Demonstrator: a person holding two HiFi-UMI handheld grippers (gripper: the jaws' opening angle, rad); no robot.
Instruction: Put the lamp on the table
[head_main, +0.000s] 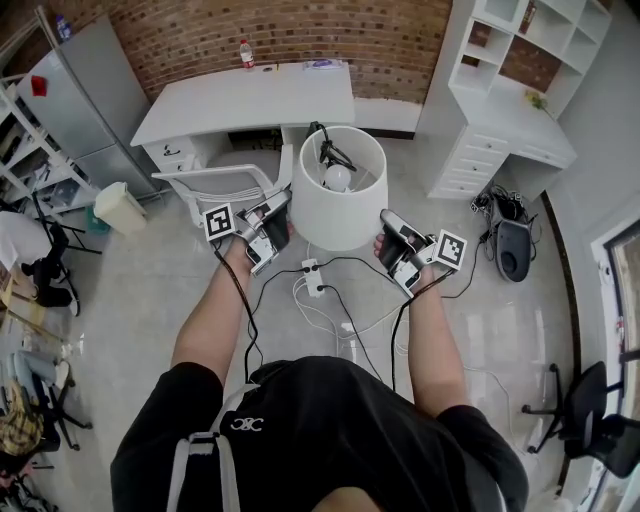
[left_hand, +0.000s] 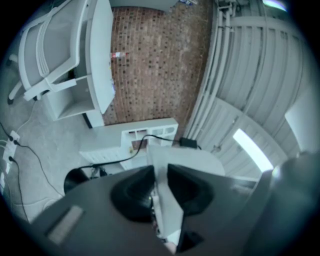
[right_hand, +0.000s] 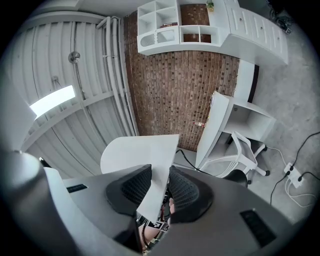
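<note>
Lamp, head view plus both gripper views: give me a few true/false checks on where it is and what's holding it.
1. The lamp stands on the desk. False: it is held in front of the desk, not on it.
2. The left gripper and the right gripper each clamp the wall of the lamp's shade. True.
3. A bottle stands on the desk. True.
4. The lamp has no bulb. False: a bulb shows inside the shade.
</note>
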